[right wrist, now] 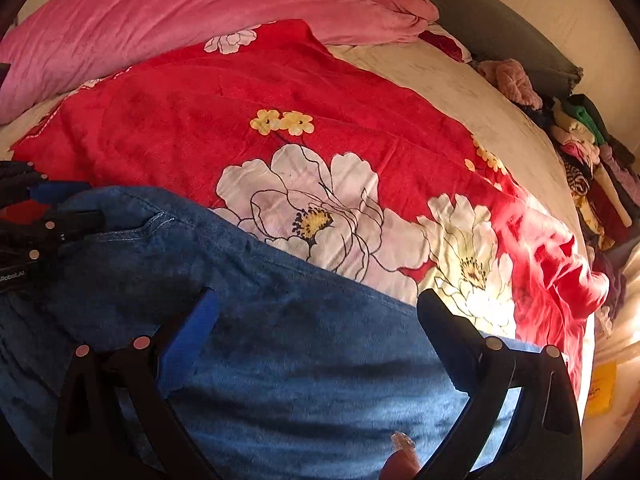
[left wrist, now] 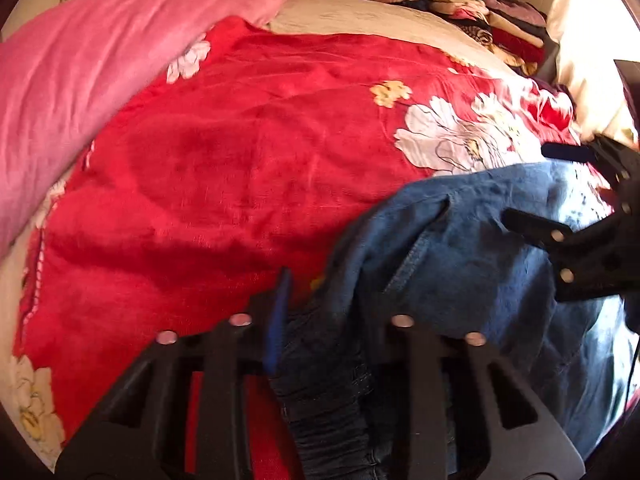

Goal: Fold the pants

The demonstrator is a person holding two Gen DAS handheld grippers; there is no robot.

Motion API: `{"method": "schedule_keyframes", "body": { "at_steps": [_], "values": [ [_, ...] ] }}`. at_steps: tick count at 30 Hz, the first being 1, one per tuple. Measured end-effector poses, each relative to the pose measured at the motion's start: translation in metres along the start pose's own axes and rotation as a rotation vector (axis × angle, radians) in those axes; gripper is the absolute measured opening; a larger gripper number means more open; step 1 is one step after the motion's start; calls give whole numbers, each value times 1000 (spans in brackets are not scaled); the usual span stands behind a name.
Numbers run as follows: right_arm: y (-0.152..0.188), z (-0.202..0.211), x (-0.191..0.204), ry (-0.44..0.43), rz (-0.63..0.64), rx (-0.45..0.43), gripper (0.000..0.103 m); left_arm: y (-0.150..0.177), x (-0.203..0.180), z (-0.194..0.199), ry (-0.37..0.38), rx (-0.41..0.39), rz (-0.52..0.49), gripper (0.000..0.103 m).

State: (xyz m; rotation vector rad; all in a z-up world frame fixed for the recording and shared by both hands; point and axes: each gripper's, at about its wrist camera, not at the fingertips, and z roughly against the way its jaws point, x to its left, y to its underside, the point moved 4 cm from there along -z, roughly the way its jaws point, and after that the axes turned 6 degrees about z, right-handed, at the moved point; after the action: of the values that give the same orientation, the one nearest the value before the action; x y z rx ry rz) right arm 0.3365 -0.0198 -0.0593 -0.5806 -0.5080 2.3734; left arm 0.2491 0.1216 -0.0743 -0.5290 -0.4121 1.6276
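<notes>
Blue denim pants (left wrist: 460, 240) lie bunched on a red flowered blanket (left wrist: 240, 152) on the bed. My left gripper (left wrist: 324, 300) is shut on a gathered dark part of the pants, near their waistband. It shows at the left edge of the right wrist view (right wrist: 76, 210), clamped on the denim. My right gripper (right wrist: 316, 308) is open, its fingers (right wrist: 200, 316) spread wide over the flat denim (right wrist: 300, 360). It also shows at the right of the left wrist view (left wrist: 560, 188), open above the pants.
A pink duvet (right wrist: 180, 12) is heaped at the far left of the bed. A pile of mixed clothes (right wrist: 592, 172) lies along the far right edge. Beige sheet (left wrist: 360, 20) shows beyond the blanket. A fingertip (right wrist: 400, 460) shows at the bottom.
</notes>
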Motion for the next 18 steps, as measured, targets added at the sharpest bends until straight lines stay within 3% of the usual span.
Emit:
{"method": "schedule_keyframes", "body": {
  "at_steps": [1,6,10,12,18],
  "values": [
    [-2,-3,2,-16,10,-2,99,2,-6,5,1,-19,-36,6],
    [-8,-1,18,-46,110,-42,95,5,-11,39,33,-101,-39,5],
    [-3,11,35,-43,172,-82,33,9,-12,60,50,-141,-36,5],
    [4,21,42,-47,174,-104,16,12,-17,64,16,-165,-64,5],
    [32,71,35,-118,-11,-209,7,24,-20,77,20,-186,-69,5]
  ]
}}
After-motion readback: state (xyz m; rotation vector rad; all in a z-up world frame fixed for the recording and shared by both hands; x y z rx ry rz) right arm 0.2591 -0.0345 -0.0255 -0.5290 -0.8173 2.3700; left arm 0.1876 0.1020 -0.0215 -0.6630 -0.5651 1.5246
